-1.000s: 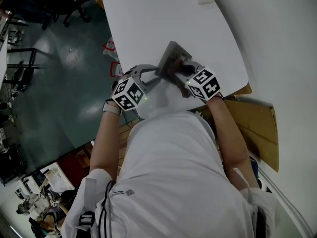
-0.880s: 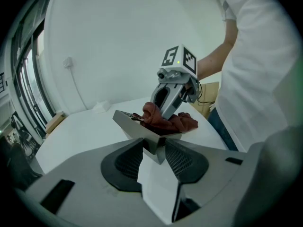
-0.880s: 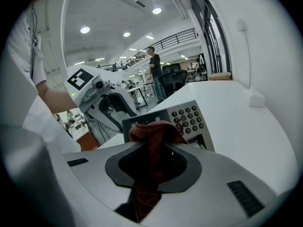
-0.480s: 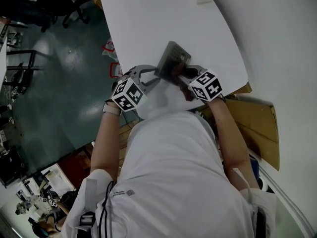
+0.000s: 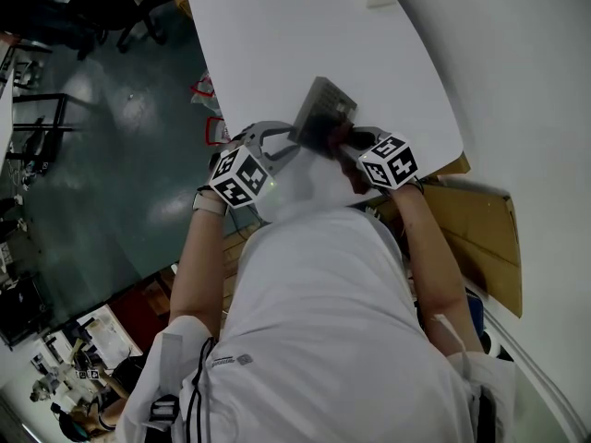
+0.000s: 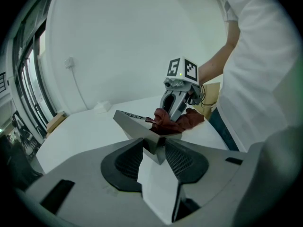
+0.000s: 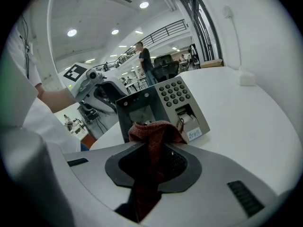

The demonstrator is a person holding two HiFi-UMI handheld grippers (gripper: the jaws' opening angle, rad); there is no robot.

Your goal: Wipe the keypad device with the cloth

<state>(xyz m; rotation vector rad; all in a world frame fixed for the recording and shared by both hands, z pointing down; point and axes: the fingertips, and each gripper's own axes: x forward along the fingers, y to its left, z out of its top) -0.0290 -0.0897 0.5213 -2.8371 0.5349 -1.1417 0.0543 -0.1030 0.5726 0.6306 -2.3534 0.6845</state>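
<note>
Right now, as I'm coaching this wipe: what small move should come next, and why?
Probably push the cloth, in the right gripper, up over the keys: it sits low on the keypad device, keys bare, and the left gripper clamps its corner.

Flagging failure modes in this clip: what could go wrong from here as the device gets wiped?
1. The left gripper clamps only one corner of the device. Pressure from the cloth held in the right gripper might twist it loose.
2. The device is close to the near edge of the table, so a slip could send it off.
</note>
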